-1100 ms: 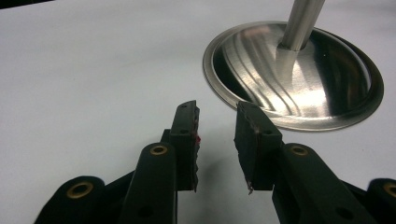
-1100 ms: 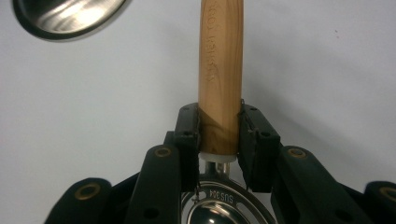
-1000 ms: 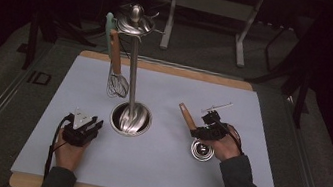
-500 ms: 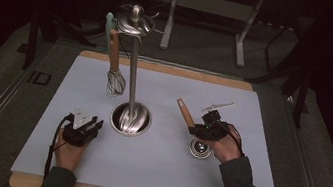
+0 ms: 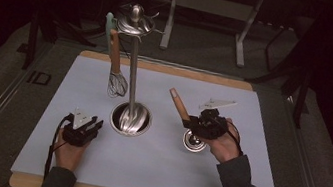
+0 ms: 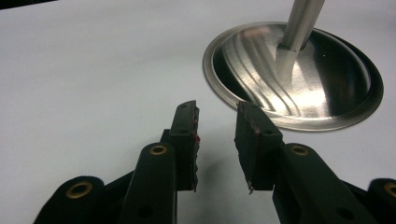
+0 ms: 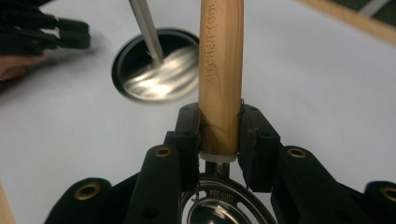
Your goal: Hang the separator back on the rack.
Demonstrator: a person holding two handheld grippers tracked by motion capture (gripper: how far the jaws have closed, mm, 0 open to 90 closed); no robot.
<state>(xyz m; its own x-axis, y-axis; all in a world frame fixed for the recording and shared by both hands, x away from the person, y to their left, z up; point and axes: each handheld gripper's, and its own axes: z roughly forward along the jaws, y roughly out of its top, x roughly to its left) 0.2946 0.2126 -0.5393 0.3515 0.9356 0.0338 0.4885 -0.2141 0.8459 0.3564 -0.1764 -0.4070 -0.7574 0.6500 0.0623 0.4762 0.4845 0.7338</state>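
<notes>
Wooden-handled strainer [image 5: 185, 119] sits clamped at its handle's lower end in the right gripper [image 5: 206, 123], metal bowl nearest the hand, long axis slanting up, far and leftward toward the utensil stand [image 5: 133, 73]. Left gripper [image 5: 82, 128] rests near-left of the stand's base, jaws part-open and empty, while a whisk [image 5: 116, 73] hangs from the stand's far-left hook.

your left gripper [image 5: 90, 124] sits at the stand base's [image 5: 131, 118] eight o'clock; at its four o'clock, your right gripper [image 5: 189, 123] holds the strainer [image 5: 194, 141]; a whisk [image 5: 116, 84] hangs at eleven.

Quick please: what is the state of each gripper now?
Left gripper: open, holding nothing, near the stand's round base.
Right gripper: closed on the wooden handle of a metal utensil.
</notes>
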